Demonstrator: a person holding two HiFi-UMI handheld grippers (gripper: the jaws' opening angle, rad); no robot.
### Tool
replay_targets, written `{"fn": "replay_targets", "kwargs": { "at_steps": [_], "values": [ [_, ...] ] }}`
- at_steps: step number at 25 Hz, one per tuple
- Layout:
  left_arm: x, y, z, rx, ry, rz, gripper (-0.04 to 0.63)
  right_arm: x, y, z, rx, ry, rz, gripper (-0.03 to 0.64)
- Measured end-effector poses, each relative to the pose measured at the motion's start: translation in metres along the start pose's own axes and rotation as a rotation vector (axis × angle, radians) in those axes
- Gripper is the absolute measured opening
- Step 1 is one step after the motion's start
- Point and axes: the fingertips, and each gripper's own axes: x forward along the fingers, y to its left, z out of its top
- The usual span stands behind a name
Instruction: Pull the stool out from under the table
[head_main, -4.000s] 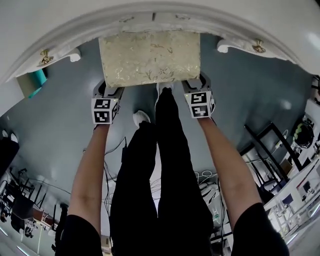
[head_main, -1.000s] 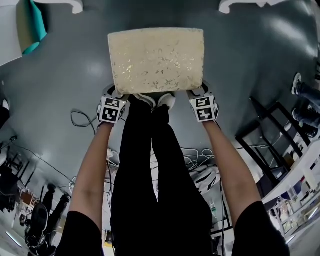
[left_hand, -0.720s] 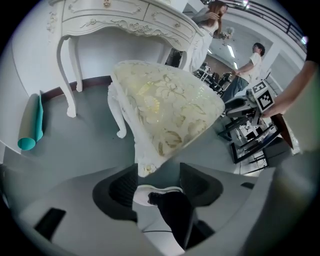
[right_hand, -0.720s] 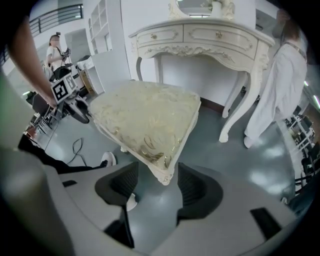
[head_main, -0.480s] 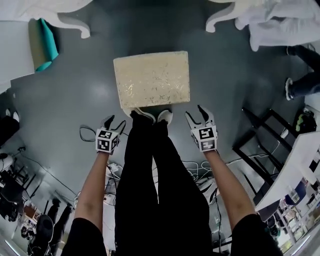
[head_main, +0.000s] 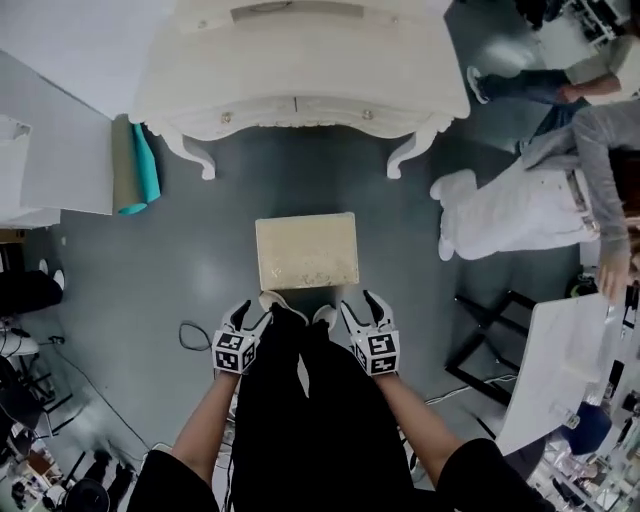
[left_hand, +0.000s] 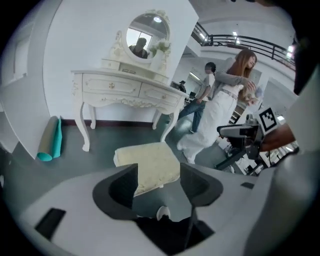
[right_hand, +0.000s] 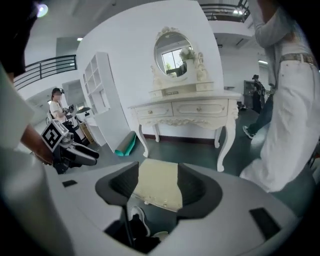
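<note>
Standing clear of table (head_main: 200, 70): stool (head_main: 306, 250); legs hidden.

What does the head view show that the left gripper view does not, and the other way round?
Only the head view: a black cable lying on the floor at the person's left. Only the left gripper view: the oval mirror standing on the table. Both: the stool standing clear of the table, and the teal roll near a table leg.

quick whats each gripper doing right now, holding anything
Left gripper: open, holding nothing, clear of the stool.
Right gripper: open, holding nothing, also clear of the stool.
</note>
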Motion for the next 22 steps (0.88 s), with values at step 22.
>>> {"fn": "replay_targets", "kwargs": {
  "at_steps": [22],
  "values": [
    [-0.19,-0.146,0.251,0.259,-0.467,-0.2,0.266,-0.133,0.084,0.263,-0.045,-0.374,-0.036,0.139]
  ]
}}
